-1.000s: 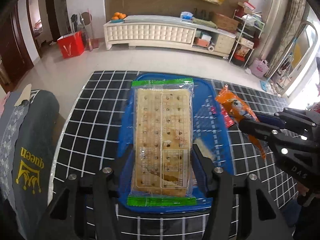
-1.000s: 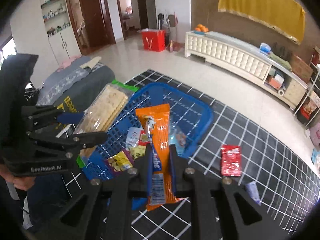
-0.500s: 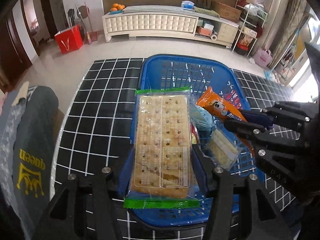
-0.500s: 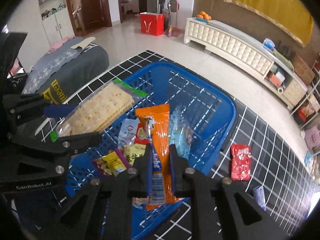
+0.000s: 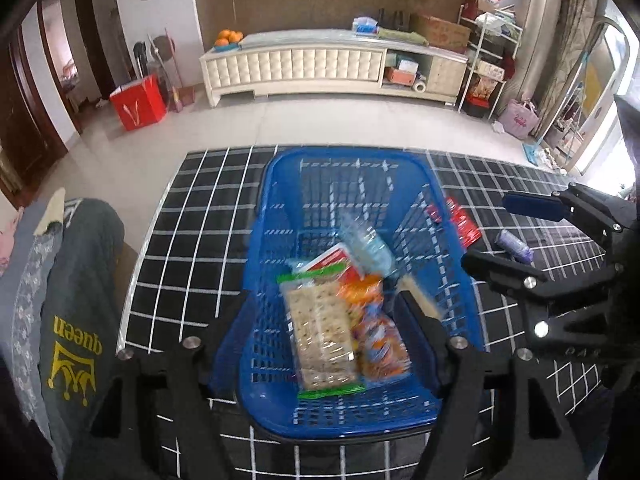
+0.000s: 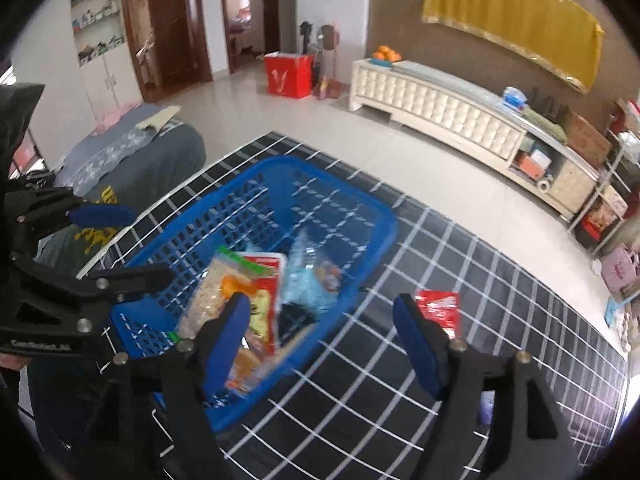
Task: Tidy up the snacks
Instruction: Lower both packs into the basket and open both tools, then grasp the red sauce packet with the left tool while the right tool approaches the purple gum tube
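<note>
Both of your hand-held grippers hang spread and empty over the blue basket (image 5: 452,280), which sits on the black grid-patterned bench (image 5: 192,240). The left hand-held gripper (image 5: 328,320) frames the near half of the basket; the right hand-held gripper (image 6: 320,332) has one finger over the basket's near corner and the other over bare bench.

Inside the basket, the cracker pack (image 5: 320,332) lies lengthwise at the 6 o'clock end in the left wrist view, with the orange snack packet (image 5: 376,332) touching its 3 o'clock side. Both read blurred, so you cannot tell whether they are settled or still shifting. A pale blue wrapper (image 5: 370,250) and a red-edged pack (image 5: 332,258) lie behind them toward 12 o'clock.

The work looks unfinished. A red packet (image 6: 438,312) lies on the bench just outside the basket wall, at 3 o'clock of the basket in the left wrist view, and a small purple item (image 5: 514,240) sits farther out the same way.

The risks are plain. Reach for the red packet with the right hand-held gripper and its inner finger may clip the basket rim and shove the light basket across the smooth cloth. The flat packet may also slide ahead of the fingers rather than lift. With both tools close above one basket, they could knock together.
</note>
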`<state>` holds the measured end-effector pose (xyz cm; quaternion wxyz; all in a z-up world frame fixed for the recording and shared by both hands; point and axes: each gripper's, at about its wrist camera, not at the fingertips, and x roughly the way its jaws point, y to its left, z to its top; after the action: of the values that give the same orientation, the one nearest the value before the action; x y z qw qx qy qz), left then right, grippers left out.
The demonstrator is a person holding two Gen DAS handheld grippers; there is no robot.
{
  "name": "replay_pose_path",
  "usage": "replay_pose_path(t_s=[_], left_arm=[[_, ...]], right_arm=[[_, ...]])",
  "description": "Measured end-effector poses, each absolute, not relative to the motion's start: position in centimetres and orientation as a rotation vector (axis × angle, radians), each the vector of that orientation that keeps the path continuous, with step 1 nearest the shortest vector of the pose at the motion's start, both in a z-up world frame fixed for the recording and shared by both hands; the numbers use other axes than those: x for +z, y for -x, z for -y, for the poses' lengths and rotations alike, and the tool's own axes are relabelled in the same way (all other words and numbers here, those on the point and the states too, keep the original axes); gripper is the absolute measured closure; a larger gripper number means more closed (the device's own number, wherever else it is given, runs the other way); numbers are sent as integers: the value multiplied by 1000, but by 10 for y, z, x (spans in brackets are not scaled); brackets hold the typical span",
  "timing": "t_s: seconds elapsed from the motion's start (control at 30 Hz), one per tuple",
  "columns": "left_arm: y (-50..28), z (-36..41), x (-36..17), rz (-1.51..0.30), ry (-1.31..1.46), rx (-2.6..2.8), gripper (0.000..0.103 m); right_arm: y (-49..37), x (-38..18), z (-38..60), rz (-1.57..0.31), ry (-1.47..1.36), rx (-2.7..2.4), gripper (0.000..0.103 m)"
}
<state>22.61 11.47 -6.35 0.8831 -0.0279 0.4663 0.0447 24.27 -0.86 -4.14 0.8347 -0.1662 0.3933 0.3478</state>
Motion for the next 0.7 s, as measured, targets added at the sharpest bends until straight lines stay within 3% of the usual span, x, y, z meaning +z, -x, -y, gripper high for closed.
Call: replay_pose_path(t_s=[0.37, 0.7], left_arm=[[-261, -33, -45, -963, 20, -11, 28], [-317, 31, -74, -1051, 114, -22, 28]], right_arm=[[-254, -21, 103, -798, 320, 620, 14], [-290, -64, 185, -883, 236, 511, 12]])
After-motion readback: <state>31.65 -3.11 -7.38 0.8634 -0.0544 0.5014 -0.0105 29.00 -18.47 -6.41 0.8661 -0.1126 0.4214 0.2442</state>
